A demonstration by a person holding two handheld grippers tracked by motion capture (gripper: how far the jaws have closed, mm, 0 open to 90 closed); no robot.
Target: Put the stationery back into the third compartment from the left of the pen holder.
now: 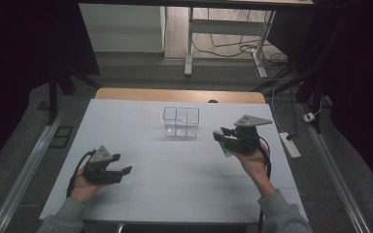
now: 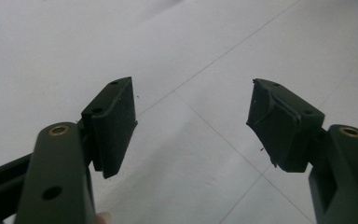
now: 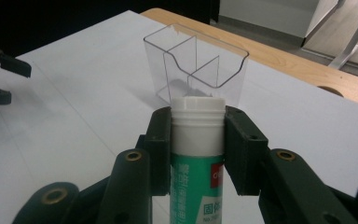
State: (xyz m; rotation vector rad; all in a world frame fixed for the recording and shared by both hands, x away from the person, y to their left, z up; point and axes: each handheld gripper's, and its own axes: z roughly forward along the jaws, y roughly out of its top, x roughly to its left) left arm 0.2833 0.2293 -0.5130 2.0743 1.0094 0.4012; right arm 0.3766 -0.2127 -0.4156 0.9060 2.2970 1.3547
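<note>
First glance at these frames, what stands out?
The right gripper, at the table's right side, is clamped on a glue stick with a white cap and green label, aimed toward the clear divided organizer standing mid-table. The left gripper sits low at the left over the white table cover, jaws spread wide with nothing between them.

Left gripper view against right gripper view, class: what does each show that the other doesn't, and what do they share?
Left gripper view alone: the left hand-held gripper close up, jaws wide apart with nothing between them. Right gripper view alone: the right hand-held gripper clamped on a green-and-white glue stick, with a clear divided container beyond it. Shared: the white table cover with its thin crease lines.
</note>
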